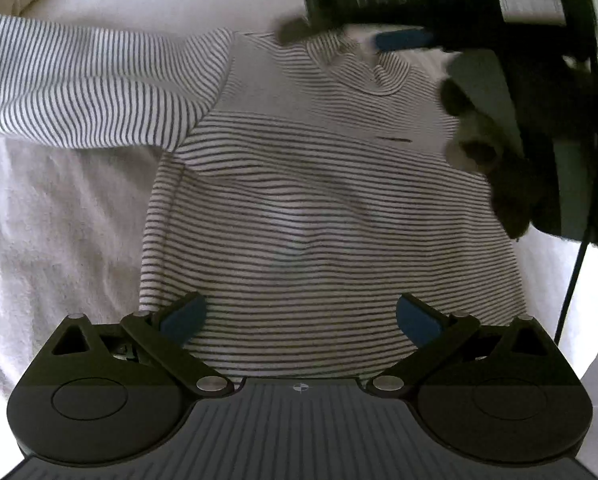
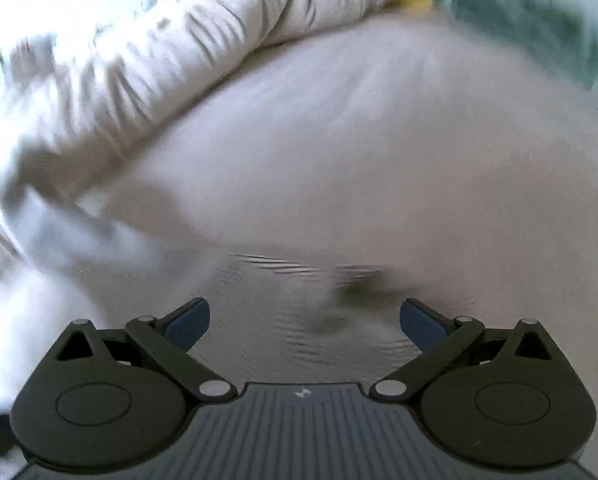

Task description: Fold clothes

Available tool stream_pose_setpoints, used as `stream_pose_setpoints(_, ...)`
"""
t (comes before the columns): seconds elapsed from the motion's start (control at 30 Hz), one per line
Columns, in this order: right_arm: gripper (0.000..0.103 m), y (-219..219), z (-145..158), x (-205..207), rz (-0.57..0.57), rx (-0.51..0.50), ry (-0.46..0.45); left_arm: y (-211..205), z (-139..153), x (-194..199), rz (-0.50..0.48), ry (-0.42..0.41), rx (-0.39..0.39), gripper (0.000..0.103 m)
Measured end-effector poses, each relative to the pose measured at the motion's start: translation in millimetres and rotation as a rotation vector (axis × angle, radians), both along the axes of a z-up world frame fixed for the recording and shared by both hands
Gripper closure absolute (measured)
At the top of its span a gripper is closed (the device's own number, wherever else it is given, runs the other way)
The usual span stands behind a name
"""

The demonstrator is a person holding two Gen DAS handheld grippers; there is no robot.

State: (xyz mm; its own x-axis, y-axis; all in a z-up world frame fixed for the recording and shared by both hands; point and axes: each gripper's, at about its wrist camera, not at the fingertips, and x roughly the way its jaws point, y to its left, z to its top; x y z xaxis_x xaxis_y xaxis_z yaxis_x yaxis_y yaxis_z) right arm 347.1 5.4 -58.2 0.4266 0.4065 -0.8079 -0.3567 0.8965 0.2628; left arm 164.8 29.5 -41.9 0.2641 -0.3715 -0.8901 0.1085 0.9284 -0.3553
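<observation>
A white shirt with thin dark stripes [image 1: 299, 208] lies flat on a pale bed sheet [image 1: 59, 220], collar at the far end. One long sleeve [image 1: 79, 84] stretches out to the left. My left gripper [image 1: 301, 320] is open, its blue pads spread over the shirt's near hem, holding nothing. The right gripper [image 1: 383, 36] shows blurred at the top of the left wrist view, over the collar. In the right wrist view the right gripper [image 2: 305, 322] is open and empty above a blurred striped patch of the shirt [image 2: 299, 280].
A rumpled cream duvet [image 2: 159, 64] is bunched along the far left side of the bed. A black cable [image 1: 575, 280] hangs down at the right of the left wrist view. The right wrist view is motion-blurred.
</observation>
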Motion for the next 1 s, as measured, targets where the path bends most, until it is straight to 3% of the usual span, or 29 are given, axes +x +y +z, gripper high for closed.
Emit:
stream_pose_setpoints(0.07,0.001,-9,-11,18,-0.024,0.223,0.180,2,0,-3,0.001,-0.009,-0.013,0.000)
stream_pose_setpoints(0.17,0.000,-12,-31,48,-0.094,0.313,0.305,7,0,-3,0.014,-0.006,-0.041,0.000)
stream_pose_setpoints(0.23,0.001,-25,-26,60,-0.179,0.354,0.277,12,1,-3,0.027,0.005,-0.066,0.000)
stream_pose_setpoints(0.37,0.000,-55,5,80,-0.357,0.515,0.133,18,2,-3,0.030,0.016,-0.101,0.000)
stream_pose_setpoints(0.47,0.000,-58,24,77,-0.300,0.474,0.105,19,4,-4,0.014,0.012,-0.101,0.000)
stream_pose_setpoints(0.53,0.000,-59,24,70,-0.251,0.436,0.152,18,4,-4,0.011,0.012,-0.098,0.000)
stream_pose_setpoints(0.63,0.000,-47,8,59,-0.187,0.329,0.266,16,3,-1,0.008,0.013,-0.090,0.000)
stream_pose_setpoints(0.83,0.000,-15,-33,71,-0.069,0.307,0.404,12,-9,7,-0.003,0.000,-0.081,0.000)
stream_pose_setpoints(0.93,0.000,-35,-37,82,-0.197,0.518,0.424,12,-9,7,0.008,-0.001,-0.080,0.000)
stream_pose_setpoints(1.0,0.000,-62,-35,85,-0.361,0.690,0.408,11,-10,6,0.009,-0.007,-0.076,0.000)
